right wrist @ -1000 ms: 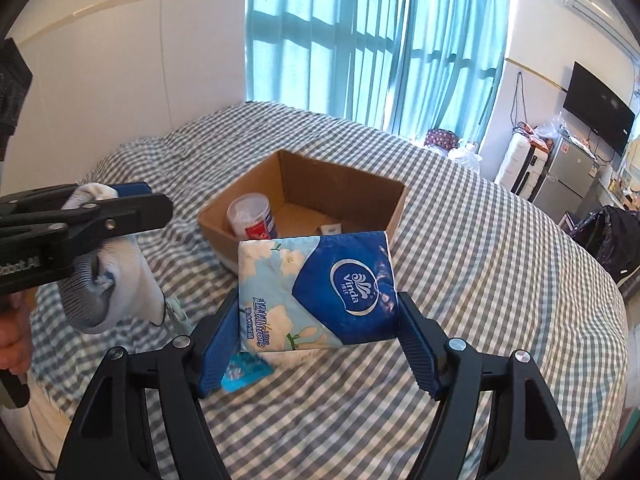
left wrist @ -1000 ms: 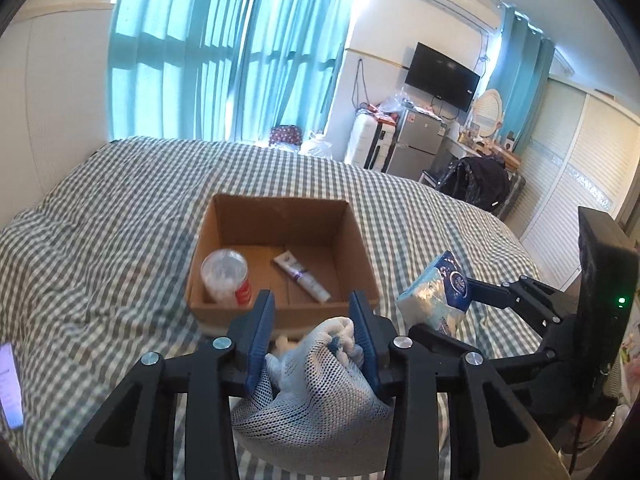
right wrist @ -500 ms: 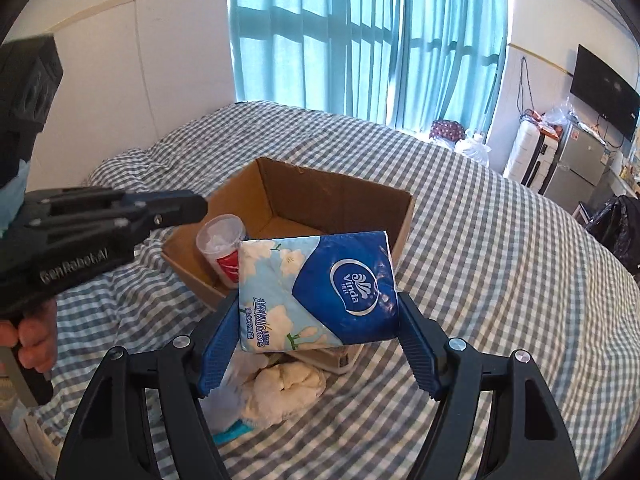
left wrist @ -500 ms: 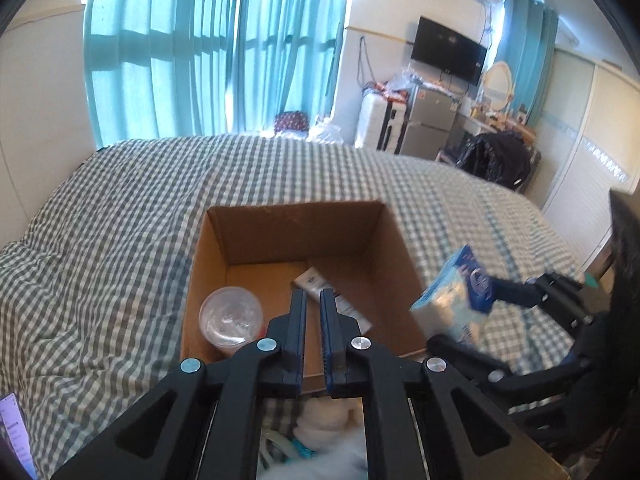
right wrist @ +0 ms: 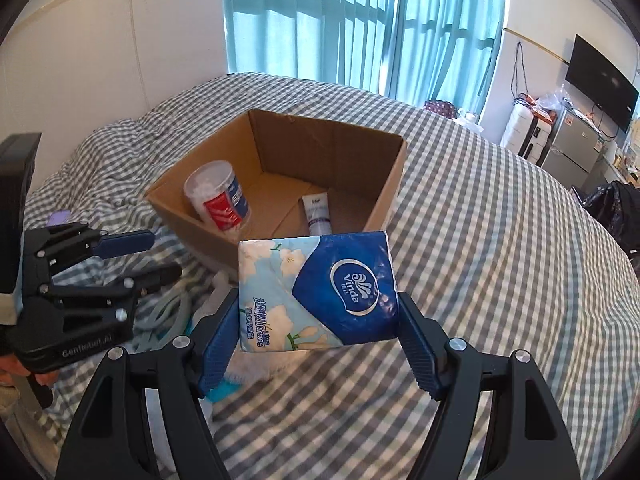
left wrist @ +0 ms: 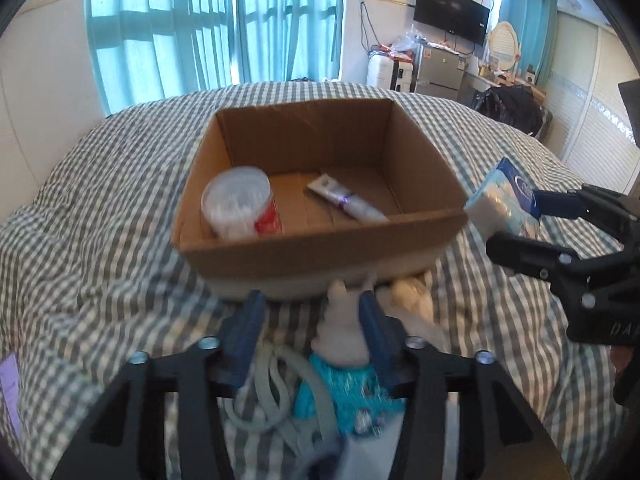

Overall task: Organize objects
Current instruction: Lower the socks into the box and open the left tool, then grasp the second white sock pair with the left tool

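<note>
While the right gripper [right wrist: 318, 314] clamped the tissue pack [right wrist: 316, 292] between both blue pads, it held the pack in the air just short of the cardboard box's [right wrist: 394, 184] near corner — probably the staging spot for a drop over the rim. The grip took the pack across its width, printed face toward the camera, which left the bottom free to clear the box wall.

Inside the box stood a cotton-swab canister [left wrist: 242, 208] against the left wall, and a small tube [left wrist: 346, 202] lay flat on the floor toward the middle. That arrangement left the right and far part of the floor bare, so the pack looked likely to fit there.

The left gripper [left wrist: 310, 330] hung low over the loose heap on the checked bedspread [left wrist: 100, 240], just in front of the box. Its jaws were opening, with a pale lump [left wrist: 340, 332] — cloth or a soft toy, too blurred to say — between the fingers; whether the pads touched it I could not tell. A teal item [left wrist: 348, 392] and a coil of grey cable [left wrist: 276, 388] lay beneath, apparently next in line for sorting.
</note>
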Demonstrator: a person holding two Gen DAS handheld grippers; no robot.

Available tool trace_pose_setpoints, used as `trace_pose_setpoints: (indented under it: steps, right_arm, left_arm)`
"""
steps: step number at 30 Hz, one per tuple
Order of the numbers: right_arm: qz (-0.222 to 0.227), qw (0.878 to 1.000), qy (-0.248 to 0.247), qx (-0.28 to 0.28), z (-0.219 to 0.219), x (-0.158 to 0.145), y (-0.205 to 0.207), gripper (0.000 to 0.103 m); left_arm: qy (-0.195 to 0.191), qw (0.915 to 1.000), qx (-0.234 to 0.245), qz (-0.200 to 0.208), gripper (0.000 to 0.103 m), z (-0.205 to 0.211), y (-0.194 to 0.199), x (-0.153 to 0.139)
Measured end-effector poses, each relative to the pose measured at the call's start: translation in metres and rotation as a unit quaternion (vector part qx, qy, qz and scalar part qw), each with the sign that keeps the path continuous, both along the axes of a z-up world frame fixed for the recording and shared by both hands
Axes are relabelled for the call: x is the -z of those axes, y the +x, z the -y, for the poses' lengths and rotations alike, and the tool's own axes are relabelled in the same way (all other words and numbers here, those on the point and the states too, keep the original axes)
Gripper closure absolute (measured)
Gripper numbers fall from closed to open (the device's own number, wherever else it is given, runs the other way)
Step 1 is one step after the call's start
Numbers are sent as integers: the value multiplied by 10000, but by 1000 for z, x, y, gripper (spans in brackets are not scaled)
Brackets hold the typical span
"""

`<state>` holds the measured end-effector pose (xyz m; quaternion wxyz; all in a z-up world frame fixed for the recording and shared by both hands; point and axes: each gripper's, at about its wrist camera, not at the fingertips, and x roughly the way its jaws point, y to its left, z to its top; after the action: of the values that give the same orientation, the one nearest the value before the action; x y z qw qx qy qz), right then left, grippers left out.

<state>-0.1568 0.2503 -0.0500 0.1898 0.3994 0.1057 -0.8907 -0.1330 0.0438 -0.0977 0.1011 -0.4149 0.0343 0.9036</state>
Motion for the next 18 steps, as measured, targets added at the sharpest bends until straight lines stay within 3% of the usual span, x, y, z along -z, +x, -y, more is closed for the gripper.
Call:
trace_pose_setpoints:
  steps: [3,5,10,15,18]
  right_arm:
    - [-3,10000,39,-2,0,-2,17,29]
    - [-15,10000,73,8,0,-4,32,29]
    - [-68,9998,183,-1,-3,-11,60,29]
    - [-103,9996,271,43,-10,-13,82,29]
    - [-54,9997,235,51,-16,-10,89,29]
  left_arm:
    - [-69,10000,29,-6,43,-3,23,0]
    - [-85,9999,68,41,32,-6,37,2]
    - [-49,9993,285,226,27,-23,71,15]
    - [-456,9979,433,179,16,-44,87,33]
    - [-623,9968,484,115,2,-53,90,40]
